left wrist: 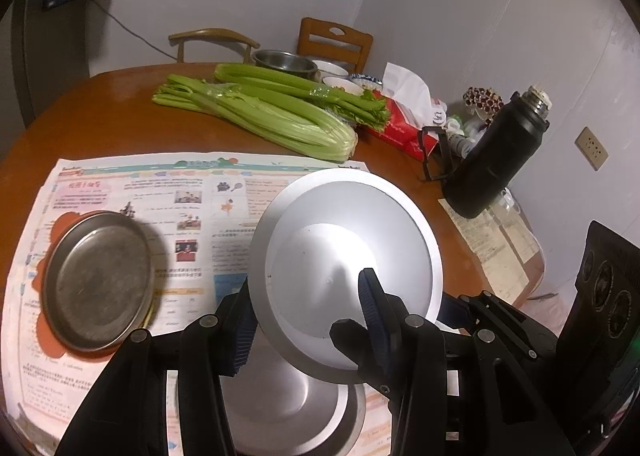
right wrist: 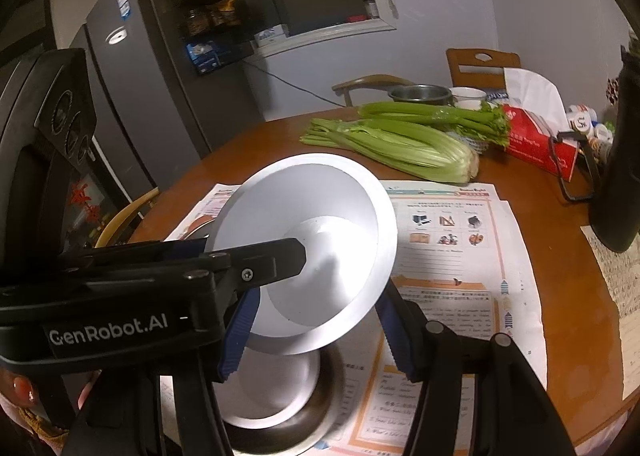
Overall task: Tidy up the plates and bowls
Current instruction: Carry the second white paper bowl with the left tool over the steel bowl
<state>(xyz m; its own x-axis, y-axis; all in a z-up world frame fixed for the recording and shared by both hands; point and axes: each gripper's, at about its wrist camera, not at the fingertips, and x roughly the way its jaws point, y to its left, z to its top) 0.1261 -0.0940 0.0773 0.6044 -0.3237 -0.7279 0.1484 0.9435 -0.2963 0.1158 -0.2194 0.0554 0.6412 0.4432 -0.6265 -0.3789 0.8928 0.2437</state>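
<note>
A white deep dish with a wide rim [left wrist: 348, 256] [right wrist: 312, 248] hangs tilted above the table, its hollow facing the cameras. My left gripper [left wrist: 306, 296] is shut on its near rim, one finger [left wrist: 372, 308] inside the hollow and one blue pad [left wrist: 242, 336] behind it. My right gripper [right wrist: 320, 296] is shut on the same dish, its blue pads [right wrist: 240, 336] pressing the lower edge from both sides. Directly below sits a steel bowl [left wrist: 292, 408] [right wrist: 280, 396] on a newspaper [left wrist: 192, 192]. A flat steel plate [left wrist: 100, 280] lies to the left on the paper.
Two celery bunches [left wrist: 260, 112] lie across the round wooden table [left wrist: 100, 116]. Behind them stand a steel pot [left wrist: 284, 62] and small bowls [left wrist: 340, 84]. A red tissue box [left wrist: 400, 128] and black flask [left wrist: 496, 160] stand at right. Two chairs [left wrist: 334, 40] and a fridge [right wrist: 140, 76] border the table.
</note>
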